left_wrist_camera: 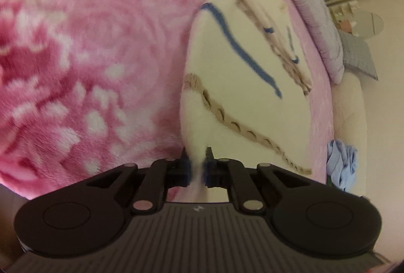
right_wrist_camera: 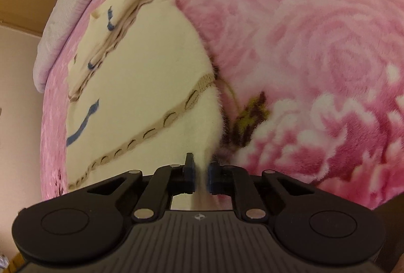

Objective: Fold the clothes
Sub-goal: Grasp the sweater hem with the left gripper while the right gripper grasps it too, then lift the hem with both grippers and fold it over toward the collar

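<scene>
Both-handed, left tool (left_wrist_camera: 196, 166) and right tool (right_wrist_camera: 201, 173) pinching cream sweater (left_wrist_camera: 242, 96) edges

The pink blanket (left_wrist_camera: 88, 58) is bare from 9 to 12 o'clock, so a tool could pass there. A grey pillow (left_wrist_camera: 320, 20) blocks 1 o'clock. A blue cloth heap (left_wrist_camera: 342, 164) sits at 3 o'clock.

No legible text (only patterns)

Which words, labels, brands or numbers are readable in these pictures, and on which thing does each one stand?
No readable words or numbers.
Left gripper body: a small pale logo mark, no letters.
Right gripper body: the same small mark, no letters.
Cream garment: blue and tan knitted lines only, no text.
</scene>
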